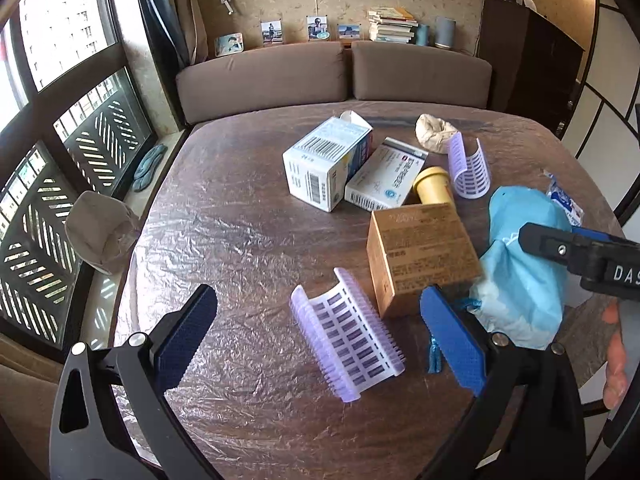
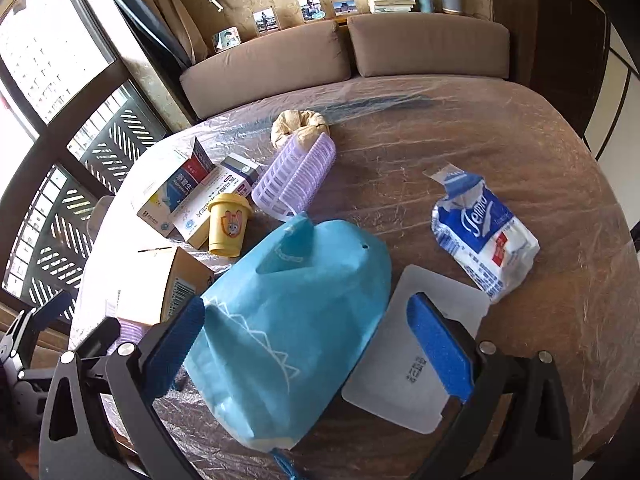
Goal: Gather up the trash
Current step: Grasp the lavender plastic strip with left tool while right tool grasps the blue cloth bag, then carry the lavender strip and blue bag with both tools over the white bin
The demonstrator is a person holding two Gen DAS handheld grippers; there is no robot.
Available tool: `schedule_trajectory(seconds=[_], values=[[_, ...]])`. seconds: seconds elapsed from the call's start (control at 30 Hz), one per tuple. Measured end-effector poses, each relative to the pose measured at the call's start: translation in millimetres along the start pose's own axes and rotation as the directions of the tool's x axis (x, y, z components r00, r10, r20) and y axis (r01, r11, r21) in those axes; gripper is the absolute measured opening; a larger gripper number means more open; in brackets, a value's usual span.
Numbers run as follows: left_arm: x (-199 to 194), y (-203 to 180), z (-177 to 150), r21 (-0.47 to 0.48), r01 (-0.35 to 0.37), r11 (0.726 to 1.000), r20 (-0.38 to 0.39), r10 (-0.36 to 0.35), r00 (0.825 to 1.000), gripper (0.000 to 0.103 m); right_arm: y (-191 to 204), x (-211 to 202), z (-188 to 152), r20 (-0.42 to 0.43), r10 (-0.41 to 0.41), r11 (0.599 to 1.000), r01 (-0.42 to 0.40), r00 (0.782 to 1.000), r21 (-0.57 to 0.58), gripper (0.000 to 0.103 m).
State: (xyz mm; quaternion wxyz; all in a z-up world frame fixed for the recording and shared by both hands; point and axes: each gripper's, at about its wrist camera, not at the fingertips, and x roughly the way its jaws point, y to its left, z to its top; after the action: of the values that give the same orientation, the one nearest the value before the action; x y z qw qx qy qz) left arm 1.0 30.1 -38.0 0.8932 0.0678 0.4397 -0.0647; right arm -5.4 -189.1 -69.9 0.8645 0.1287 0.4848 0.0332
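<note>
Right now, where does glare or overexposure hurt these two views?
Left wrist view: window blown white, sheen on the table's plastic cover. Right wrist view: window blown out, cardboard box top washed out; both bend at edges.

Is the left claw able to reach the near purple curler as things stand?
Probably yes: the left claw is open, the purple curler lies between its fingers, and nothing covers it.

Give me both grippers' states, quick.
Left gripper: open, holding nothing, over a purple ridged piece.
Right gripper: open, its fingers either side of the blue bag, not gripping.
</note>
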Motion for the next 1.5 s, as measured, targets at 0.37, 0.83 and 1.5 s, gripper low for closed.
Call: schedule_trajectory(seconds=[0.37,0.83,1.5], values=[[22,11,-21,-0.061,0.044,0.997,-0.043,-0.047,0.998,0.076,22,17,0,-0.014,-0.031,0.991,0.029,0.999,-0.128,0.087],[-11,13,-20,-0.087,0.095,0.992,0.037,-0.092,0.995,0.044,-8,-28,-9,0.075,0.173,0.982,-0.167,0.982,-0.085,0.048],[-89,-80,-63,0.081,0.278,0.957,0.018,-0.280,0.960,0.044,-42,-140,-101,0.032,0.220,0.912,-0.194,0.975,-0.361,0.049]])
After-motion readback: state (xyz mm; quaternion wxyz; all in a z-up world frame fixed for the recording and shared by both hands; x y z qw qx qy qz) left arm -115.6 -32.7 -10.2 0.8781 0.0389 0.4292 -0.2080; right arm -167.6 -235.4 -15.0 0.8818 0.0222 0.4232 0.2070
